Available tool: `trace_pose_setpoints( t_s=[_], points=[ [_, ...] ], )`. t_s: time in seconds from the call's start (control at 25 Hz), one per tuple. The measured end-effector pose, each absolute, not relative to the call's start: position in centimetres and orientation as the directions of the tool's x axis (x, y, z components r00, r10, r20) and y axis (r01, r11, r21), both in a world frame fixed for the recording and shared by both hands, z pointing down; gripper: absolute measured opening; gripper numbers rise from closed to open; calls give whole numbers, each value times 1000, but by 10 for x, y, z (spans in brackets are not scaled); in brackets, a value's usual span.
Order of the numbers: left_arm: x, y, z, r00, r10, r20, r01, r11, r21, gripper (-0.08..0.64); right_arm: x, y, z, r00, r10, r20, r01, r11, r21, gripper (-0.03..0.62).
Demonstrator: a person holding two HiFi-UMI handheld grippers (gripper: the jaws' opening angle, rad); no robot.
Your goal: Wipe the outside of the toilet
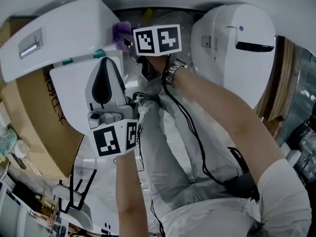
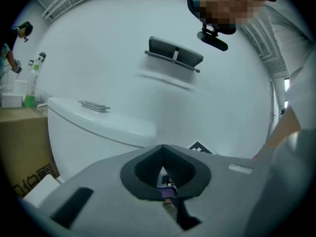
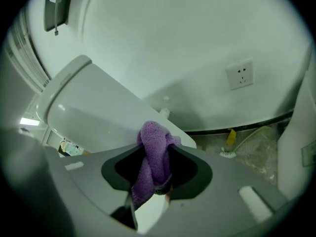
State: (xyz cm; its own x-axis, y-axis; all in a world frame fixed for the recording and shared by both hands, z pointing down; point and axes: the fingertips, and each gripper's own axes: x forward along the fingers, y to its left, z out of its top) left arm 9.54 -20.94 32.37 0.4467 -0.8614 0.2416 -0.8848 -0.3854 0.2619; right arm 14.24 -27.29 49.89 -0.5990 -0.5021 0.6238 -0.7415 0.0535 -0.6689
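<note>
My left tool [image 2: 167,184] is closed tight on nothing, on the near side of the white ceramic toilet tank [image 1: 64,33]. My right tool [image 3: 158,181] pinches a bunched purple fluffy cloth [image 3: 150,142] at the tank lid's right end, and I judge that dragging it over the lid's edge could pull it free. The brown cardboard box [image 1: 29,122] left of the toilet hides its contents.
</note>
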Motion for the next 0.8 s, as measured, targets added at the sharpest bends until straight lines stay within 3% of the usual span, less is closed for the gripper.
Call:
trace_pose_setpoints(
  t_s=[0.8],
  points=[
    [83, -185, 251, 531, -827, 182, -833, -470, 293, 5, 144, -262, 354, -564, -602, 566, -756, 99, -647, 152]
  ],
)
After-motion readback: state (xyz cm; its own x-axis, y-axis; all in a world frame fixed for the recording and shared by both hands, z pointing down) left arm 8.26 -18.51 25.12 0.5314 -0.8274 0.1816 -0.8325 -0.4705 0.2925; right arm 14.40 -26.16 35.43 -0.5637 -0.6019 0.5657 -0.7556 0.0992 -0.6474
